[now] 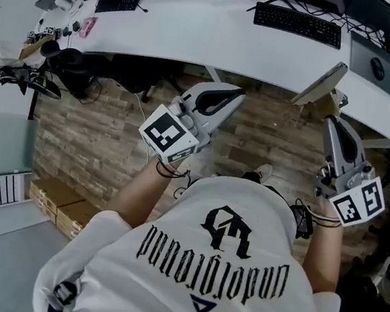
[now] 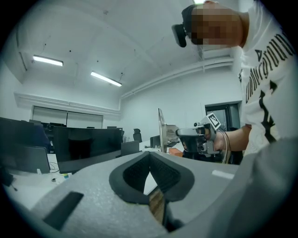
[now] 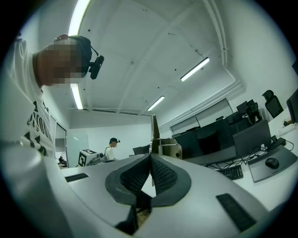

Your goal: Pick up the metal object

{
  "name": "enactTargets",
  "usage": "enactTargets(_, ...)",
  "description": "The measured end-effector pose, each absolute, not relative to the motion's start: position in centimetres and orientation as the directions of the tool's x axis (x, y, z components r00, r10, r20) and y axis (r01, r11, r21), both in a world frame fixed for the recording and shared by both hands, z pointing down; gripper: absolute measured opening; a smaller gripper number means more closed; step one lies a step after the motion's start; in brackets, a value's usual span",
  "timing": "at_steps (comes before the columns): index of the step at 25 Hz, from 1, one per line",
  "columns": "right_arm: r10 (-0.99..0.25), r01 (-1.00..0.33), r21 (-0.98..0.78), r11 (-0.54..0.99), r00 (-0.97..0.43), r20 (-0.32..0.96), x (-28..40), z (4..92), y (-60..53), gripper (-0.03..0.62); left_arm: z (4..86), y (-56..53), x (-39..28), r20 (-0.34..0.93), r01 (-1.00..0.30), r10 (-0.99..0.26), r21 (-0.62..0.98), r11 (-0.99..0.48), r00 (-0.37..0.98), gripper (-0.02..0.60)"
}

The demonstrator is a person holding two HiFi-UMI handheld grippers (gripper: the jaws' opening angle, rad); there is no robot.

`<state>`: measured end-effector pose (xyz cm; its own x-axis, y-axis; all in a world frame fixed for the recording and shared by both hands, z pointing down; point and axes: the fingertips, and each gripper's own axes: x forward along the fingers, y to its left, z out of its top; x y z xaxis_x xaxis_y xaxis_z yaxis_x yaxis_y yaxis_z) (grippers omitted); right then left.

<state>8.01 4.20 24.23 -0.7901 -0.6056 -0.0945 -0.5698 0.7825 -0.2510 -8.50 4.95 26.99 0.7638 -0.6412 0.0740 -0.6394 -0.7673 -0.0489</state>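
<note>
The metal object (image 1: 323, 84) is a flat grey plate with a brass-coloured bracket at its base. It is held up in the air, over the edge of the white desk (image 1: 221, 32). My right gripper (image 1: 329, 115) is shut on the bracket end. In the right gripper view the metal object (image 3: 155, 135) rises edge-on just beyond the closed right gripper (image 3: 150, 160). My left gripper (image 1: 238, 93) is raised beside it, shut with nothing between its jaws. In the left gripper view the left gripper (image 2: 150, 158) faces the metal object (image 2: 161, 130) to its right, well apart from it.
The curved desk carries two keyboards (image 1: 298, 23), a mouse (image 1: 377, 68) and dark monitors (image 2: 86, 146). The floor (image 1: 102, 145) below is wood plank. Cardboard boxes (image 1: 57, 204) sit at the left. Another person (image 1: 0, 50) sits at the far left.
</note>
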Motion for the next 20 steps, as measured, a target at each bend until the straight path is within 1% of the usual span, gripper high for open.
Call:
enactTargets(12, -0.658, -0.622, -0.244, 0.744, -0.746, -0.102, -0.2, 24.2, 15.1, 0.017, 26.8, 15.8, -17.6, 0.079, -0.593, -0.595, -0.051, -0.803, 0.8, 0.015)
enactTargets(20, -0.691, -0.66, -0.222, 0.718, -0.715, -0.107, -3.7, 24.6, 20.7, 0.017, 27.4, 20.6, -21.5, 0.059, -0.565, -0.567, -0.043, -0.824, 0.822, 0.014)
